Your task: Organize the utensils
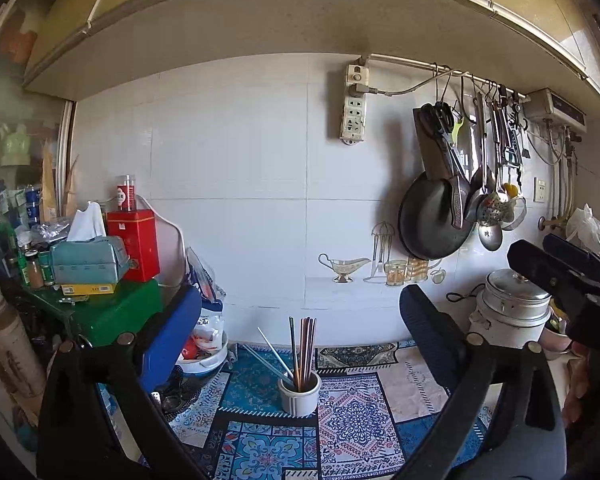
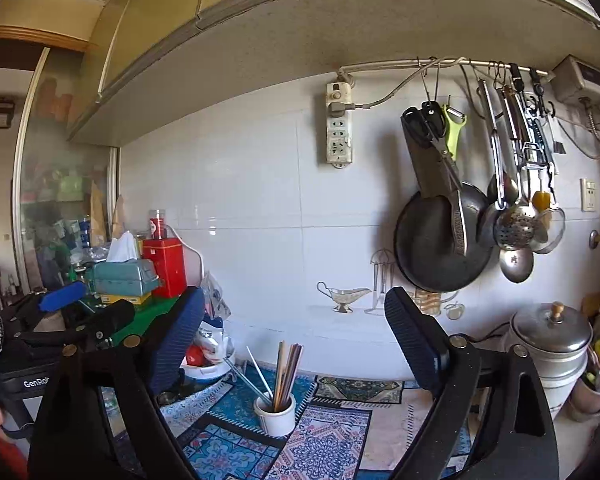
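- Chopsticks (image 1: 303, 354) stand in a pale cup (image 1: 299, 394) on the patterned mat (image 1: 352, 420) covering the worktop.
- Left gripper (image 1: 300, 322) and right gripper (image 2: 296, 326): both spread wide, empty, apart from the cup.
- Steel pot (image 2: 550, 344) right; green box (image 1: 116, 314) and tissues left; pan (image 1: 434, 220) hangs above.

Lighting: bright, even daylight in both views; source direction cannot be told. White tile wall (image 1: 240, 184) well lit, with a small glare spot at 9 o'clock of centre in the right wrist view.
Shadows: soft; pan (image 1: 436, 220) and power strip (image 1: 354, 104) each throw a shadow onto the wall toward 3 o'clock.
Dark zones: black gripper frames at 6 o'clock underexposed, little detail.
Distortion: strong fisheye; cabinet underside (image 2: 340, 20) bows into an arc at 12 o'clock; black vignette in the corners.
Focus: centre sharp, mat (image 1: 300, 432) pattern crisp. Glass cabinet (image 2: 60, 184) at 9 o'clock hazy, contents blurred.
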A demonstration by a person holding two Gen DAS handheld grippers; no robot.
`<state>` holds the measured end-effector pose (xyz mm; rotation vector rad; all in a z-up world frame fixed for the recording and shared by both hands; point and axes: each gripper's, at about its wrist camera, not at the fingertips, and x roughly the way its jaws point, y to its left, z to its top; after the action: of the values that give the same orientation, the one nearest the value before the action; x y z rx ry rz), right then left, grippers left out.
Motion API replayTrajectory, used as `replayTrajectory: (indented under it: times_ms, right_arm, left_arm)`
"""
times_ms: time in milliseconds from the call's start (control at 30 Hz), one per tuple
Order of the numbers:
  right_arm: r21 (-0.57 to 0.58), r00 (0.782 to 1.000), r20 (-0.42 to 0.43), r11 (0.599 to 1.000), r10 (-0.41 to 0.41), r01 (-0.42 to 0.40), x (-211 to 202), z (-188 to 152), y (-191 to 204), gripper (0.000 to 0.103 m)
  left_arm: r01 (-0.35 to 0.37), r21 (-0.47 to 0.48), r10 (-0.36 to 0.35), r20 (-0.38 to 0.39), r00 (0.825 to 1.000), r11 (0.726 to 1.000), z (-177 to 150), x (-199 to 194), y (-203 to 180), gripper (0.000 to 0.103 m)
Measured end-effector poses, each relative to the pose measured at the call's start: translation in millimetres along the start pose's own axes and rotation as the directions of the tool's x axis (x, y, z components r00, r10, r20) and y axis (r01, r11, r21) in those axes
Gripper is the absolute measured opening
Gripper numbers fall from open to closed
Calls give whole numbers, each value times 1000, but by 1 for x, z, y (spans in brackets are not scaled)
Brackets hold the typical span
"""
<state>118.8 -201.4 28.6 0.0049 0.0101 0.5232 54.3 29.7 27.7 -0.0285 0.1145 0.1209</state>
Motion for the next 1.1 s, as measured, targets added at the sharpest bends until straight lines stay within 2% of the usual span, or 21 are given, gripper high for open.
replayTrajectory:
  times_ms: [33, 367, 1100]
  right_arm:
    - [-9, 1000, 1, 1000, -18, 18, -4, -2, 2, 103]
    - [-90, 998, -41, 995, -45, 41, -21, -15, 23, 103]
    - [-68, 996, -79, 997, -31, 26, -20, -21, 27, 103]
  left_arm:
    - [1, 0, -1, -1, 1000, 1000, -2, -4, 0, 100]
    - [-1, -6, 1, -19, 1000, 1000, -17, -21, 2, 102]
    - [-26, -17, 25, -41, 999, 1000, -22, -22, 8, 102]
